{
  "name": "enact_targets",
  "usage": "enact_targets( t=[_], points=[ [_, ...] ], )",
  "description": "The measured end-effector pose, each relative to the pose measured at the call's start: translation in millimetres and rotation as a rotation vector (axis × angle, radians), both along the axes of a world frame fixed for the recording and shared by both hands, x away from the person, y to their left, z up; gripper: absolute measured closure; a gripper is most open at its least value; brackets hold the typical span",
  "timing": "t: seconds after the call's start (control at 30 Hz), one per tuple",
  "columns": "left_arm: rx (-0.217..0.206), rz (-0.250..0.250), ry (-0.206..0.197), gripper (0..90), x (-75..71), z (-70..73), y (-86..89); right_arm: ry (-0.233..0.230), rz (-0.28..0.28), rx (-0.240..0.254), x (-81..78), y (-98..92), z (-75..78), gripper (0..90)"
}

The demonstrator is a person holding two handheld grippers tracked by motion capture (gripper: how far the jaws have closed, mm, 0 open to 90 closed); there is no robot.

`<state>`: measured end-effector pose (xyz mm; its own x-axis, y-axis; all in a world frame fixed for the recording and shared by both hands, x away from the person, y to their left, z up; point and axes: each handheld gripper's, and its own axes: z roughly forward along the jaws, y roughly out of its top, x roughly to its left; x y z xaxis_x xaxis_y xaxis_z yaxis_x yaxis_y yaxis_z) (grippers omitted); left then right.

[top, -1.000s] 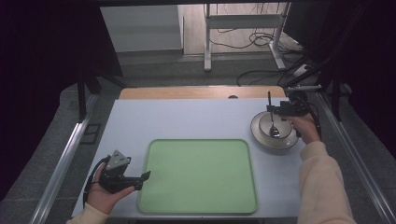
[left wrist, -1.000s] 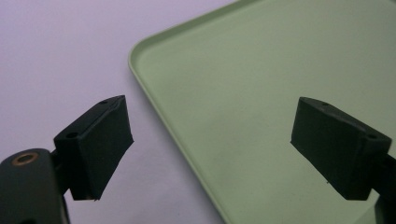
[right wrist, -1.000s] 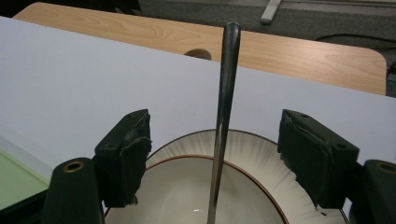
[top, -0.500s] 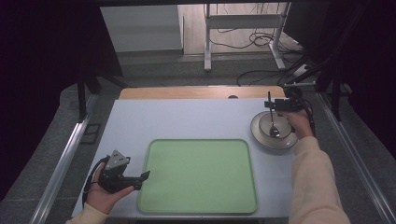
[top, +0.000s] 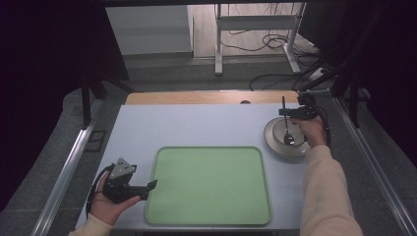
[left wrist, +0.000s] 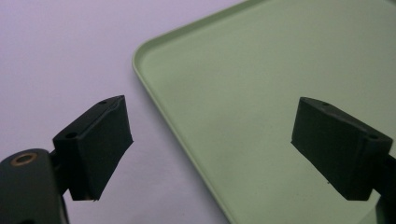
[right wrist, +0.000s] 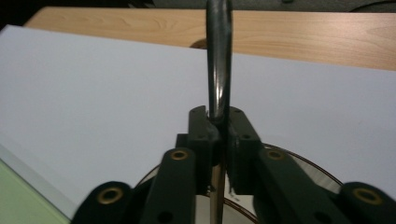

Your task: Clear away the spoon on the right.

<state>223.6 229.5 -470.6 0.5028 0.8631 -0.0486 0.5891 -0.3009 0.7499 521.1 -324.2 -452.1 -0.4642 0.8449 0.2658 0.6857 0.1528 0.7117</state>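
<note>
A metal spoon (top: 284, 109) stands tilted with its scoop end in a pale round bowl (top: 271, 139) at the table's right. My right gripper (top: 290, 112) has just been closing and is now shut on the spoon's handle (right wrist: 219, 56), which rises between the pads (right wrist: 201, 135) in the right gripper view. The bowl's rim (right wrist: 299, 162) shows below the jaws. My left gripper (top: 150, 189) stays open at the front left corner of the green tray (top: 211, 187). One pad (left wrist: 100, 140) hangs over the table and the other over the tray (left wrist: 280, 84), with nothing between them.
The pale table top (top: 196, 128) has a wooden strip (top: 206, 97) along its far edge. Metal rails run along both sides. A desk frame and cables stand on the floor beyond.
The right gripper's jaws closed onto the spoon handle and the hand sank slightly toward the bowl. The left hand and gripper kept still.
</note>
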Motion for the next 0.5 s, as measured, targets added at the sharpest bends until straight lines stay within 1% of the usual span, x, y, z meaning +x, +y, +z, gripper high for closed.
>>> enact_targets(
  t=[0.03,0.1,0.2,0.37,0.4,0.5],
  points=[
    [-0.004,0.002,-0.002,11.9,0.2,-0.2,0.4,0.001,-0.001,0.007,-0.3,-0.7,0.7,83.1],
    [-0.004,0.004,-0.002,11.9,0.2,0.0,0.8,0.001,0.004,-0.001,-1.1,-2.0,3.0,84.2],
    [-0.004,0.005,-0.001,11.9,0.2,0.3,0.9,-0.006,0.013,0.003,-3.3,-4.4,7.7,87.6],
    [-0.001,0.000,-0.006,11.9,-0.5,1.4,-0.5,-0.012,0.032,0.005,-7.5,-6.6,13.4,87.9],
    [-0.002,0.000,-0.005,11.9,-0.7,1.7,-0.3,-0.007,0.046,0.012,-9.7,-7.8,14.8,88.0],
    [-0.007,0.005,-0.008,11.9,-1.0,2.5,1.2,-0.007,0.051,0.007,-11.6,-8.9,16.4,88.1]
  ],
)
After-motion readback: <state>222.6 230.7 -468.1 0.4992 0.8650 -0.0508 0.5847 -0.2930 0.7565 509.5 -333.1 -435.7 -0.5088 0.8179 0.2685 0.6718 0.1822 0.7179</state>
